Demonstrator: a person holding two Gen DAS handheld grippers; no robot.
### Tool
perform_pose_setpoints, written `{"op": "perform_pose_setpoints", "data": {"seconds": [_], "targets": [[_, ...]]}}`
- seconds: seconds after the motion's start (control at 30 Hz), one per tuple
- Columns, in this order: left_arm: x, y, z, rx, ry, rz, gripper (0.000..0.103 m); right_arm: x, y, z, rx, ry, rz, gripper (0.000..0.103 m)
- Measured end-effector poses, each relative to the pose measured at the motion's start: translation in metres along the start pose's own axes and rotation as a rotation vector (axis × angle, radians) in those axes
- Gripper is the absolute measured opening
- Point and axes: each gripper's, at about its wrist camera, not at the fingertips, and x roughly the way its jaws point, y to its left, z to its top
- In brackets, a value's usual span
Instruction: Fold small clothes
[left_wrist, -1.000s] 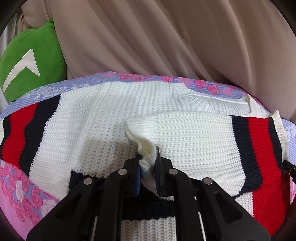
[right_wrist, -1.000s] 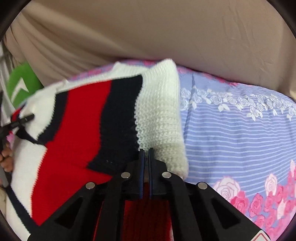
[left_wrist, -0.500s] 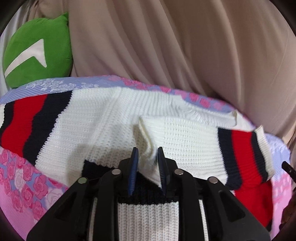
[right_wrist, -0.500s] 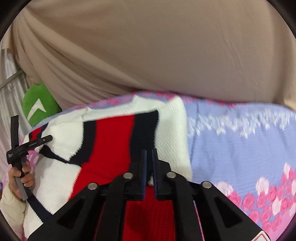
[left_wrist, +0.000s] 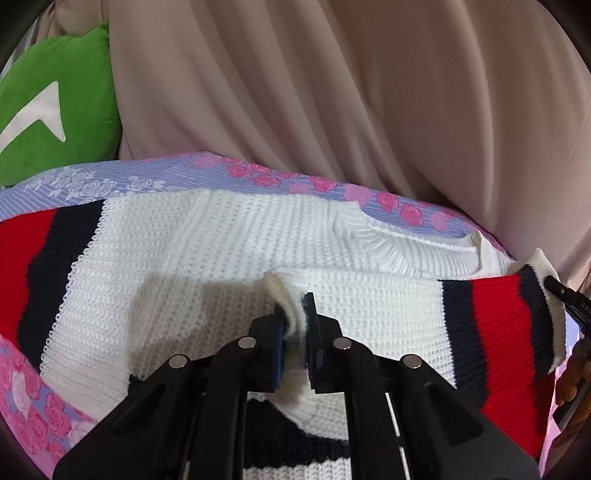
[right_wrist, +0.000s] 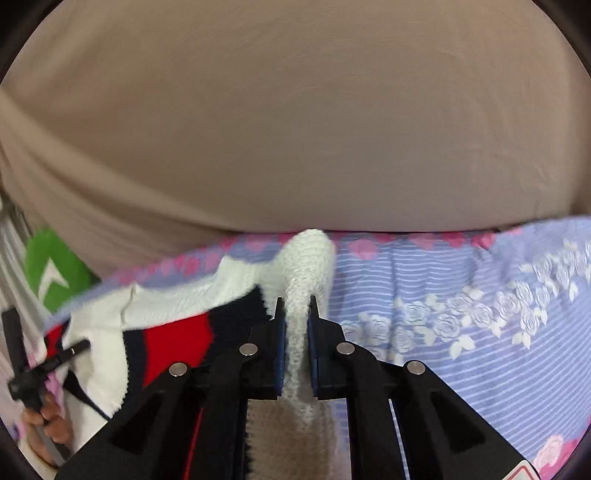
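Your left gripper (left_wrist: 295, 325) pinches the sweater (left_wrist: 207, 266) sleeve's cuff; your right gripper (right_wrist: 295, 325) is closing on the fold at three o'clock. Next, lay it flat across the body.

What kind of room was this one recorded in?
Probably a bedroom. The sweater lies on a rose-print bedsheet, with a green plush pillow at the back and beige curtain fabric hanging behind.
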Motion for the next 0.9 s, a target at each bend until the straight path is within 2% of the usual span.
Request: {"op": "perform_pose_setpoints", "data": {"seconds": [0.07,0.13,0.2,0.27,0.3,0.37,0.43,0.47,0.53,0.57,0.6,0.63,0.67,0.7,0.8,0.87,0.9], "targets": [[0.01,-0.001,-0.003,0.012,0.011,0.018,0.009,0.035,-0.015,-0.012,-0.008,0.136,-0.111,0.01],[0.006,-0.005,-0.005,0.033,-0.003,0.033,0.009,0.025,-0.016,-0.014,-0.007,0.105,-0.103,0.011],[-0.005,-0.005,-0.006,0.04,-0.014,0.024,0.01,-0.011,-0.008,-0.013,0.026,0.037,-0.053,0.011],[-0.025,0.0,-0.01,0.031,-0.033,-0.02,0.012,-0.052,0.006,-0.024,-0.026,-0.023,0.01,0.011],[-0.035,0.002,-0.013,0.042,-0.044,-0.026,0.012,-0.065,0.014,-0.034,-0.065,-0.017,0.028,0.011],[-0.052,0.012,-0.023,0.055,-0.063,0.003,0.012,-0.067,0.023,-0.06,-0.149,0.065,0.022,0.011],[-0.059,0.026,-0.029,0.037,-0.044,0.022,0.012,-0.039,0.021,-0.086,-0.215,0.193,-0.089,0.006],[-0.062,0.038,-0.033,0.011,-0.028,0.029,0.012,-0.039,0.019,-0.095,-0.218,0.156,-0.074,0.006],[-0.072,0.066,-0.036,-0.059,-0.004,0.031,0.012,-0.053,0.017,-0.093,-0.155,0.158,-0.066,0.007],[-0.082,0.085,-0.038,-0.106,-0.009,0.029,0.016,-0.07,0.02,-0.091,-0.122,0.138,-0.041,0.01],[-0.093,0.105,-0.039,-0.146,-0.022,0.041,0.03,-0.084,0.026,-0.093,-0.124,0.118,-0.008,0.015],[-0.104,0.126,-0.041,-0.188,-0.044,0.064,0.038,-0.103,0.036,-0.098,-0.145,0.09,0.013,0.015],[-0.119,0.151,-0.041,-0.234,-0.073,0.097,0.053,-0.115,0.042,-0.102,-0.168,0.083,0.022,0.015],[-0.13,0.173,-0.042,-0.274,-0.093,0.134,0.063,-0.124,0.05,-0.109,-0.194,0.085,0.032,0.016],[-0.157,0.247,-0.038,-0.394,-0.13,0.23,0.07,-0.147,0.067,-0.125,-0.247,0.115,0.06,0.019],[-0.166,0.298,-0.036,-0.5,-0.14,0.301,0.071,-0.153,0.07,-0.139,-0.251,0.144,0.105,0.021],[-0.165,0.318,-0.035,-0.551,-0.137,0.3,0.071,-0.155,0.073,-0.148,-0.25,0.157,0.126,0.024]]}}
